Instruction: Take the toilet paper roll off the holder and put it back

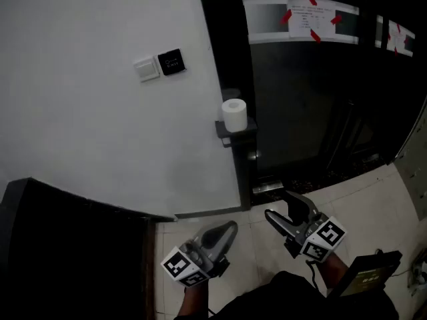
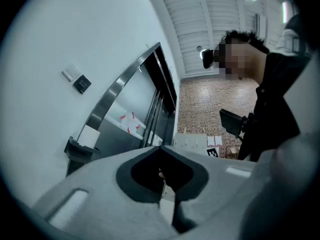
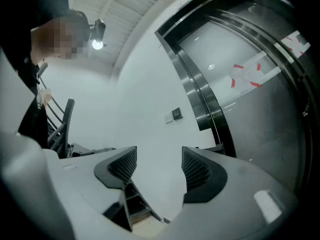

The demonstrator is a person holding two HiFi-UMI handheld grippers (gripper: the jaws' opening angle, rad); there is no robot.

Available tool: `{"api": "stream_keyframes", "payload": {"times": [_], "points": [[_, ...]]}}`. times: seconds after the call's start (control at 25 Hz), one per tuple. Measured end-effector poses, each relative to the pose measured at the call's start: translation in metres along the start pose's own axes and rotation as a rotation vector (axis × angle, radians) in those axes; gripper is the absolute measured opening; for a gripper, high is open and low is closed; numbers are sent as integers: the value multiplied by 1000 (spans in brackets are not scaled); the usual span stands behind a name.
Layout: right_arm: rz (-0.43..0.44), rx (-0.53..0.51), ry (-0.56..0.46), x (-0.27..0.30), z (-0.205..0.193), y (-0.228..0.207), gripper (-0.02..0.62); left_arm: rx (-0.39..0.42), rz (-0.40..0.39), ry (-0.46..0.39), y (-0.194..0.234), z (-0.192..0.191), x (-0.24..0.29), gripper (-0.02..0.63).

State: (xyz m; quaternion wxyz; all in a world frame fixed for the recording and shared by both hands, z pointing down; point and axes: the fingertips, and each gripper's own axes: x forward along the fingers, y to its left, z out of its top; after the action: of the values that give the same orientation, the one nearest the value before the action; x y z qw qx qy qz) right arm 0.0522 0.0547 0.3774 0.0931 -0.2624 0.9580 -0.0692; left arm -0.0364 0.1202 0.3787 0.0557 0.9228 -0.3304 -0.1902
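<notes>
1. The toilet paper roll stands upright on the dark holder; the holder is fixed at the edge of the white wall, just beside the dark glass door; neither gripper touches the roll, and both are well apart from it.
2. The left gripper is held low over the pale tiled floor; its jaws are closed tip to tip with nothing gripped; in the left gripper view the left gripper points up toward the wall, with the roll and holder off to its left.
3. The right gripper is beside the left one, nearer the door; its jaws stand apart at a middling width and are empty; the right gripper view shows only bare wall between the jaws of the right gripper.
4. On the wall, left of and above the roll, sit a white switch and a black panel.
5. A paper notice is fixed to the door with red tape.
</notes>
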Motion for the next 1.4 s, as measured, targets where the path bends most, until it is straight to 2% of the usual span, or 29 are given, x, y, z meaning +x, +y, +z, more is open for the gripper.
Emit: {"api": "stream_keyframes", "payload": {"times": [0.2, 0.36, 0.56, 0.68, 0.76, 0.92, 1.04, 1.4], "points": [[-33, -9, -2, 37, 1, -32, 288, 11, -1, 1, 39, 5, 14, 2], [-61, -20, 2, 74, 0, -86, 291, 25, 3, 26, 82, 1, 45, 2], [-70, -56, 17, 135, 9, -155, 312, 48, 50, 64, 146, 8, 97, 2], [-50, -56, 40, 171, 15, -187, 337, 65, 78, 63, 179, 15, 120, 2], [-52, -100, 63, 194, 17, -204, 346, 63, 94, 56, 197, 17, 129, 2], [-54, -158, 131, 240, 11, -224, 367, 53, 108, 53, 224, 21, 136, 2], [-63, -177, 185, 270, 1, -232, 422, 47, 109, 59, 244, 23, 134, 2], [-155, -191, 289, 321, -21, -248, 479, 15, 55, 49, 273, 36, 133, 2]]}}
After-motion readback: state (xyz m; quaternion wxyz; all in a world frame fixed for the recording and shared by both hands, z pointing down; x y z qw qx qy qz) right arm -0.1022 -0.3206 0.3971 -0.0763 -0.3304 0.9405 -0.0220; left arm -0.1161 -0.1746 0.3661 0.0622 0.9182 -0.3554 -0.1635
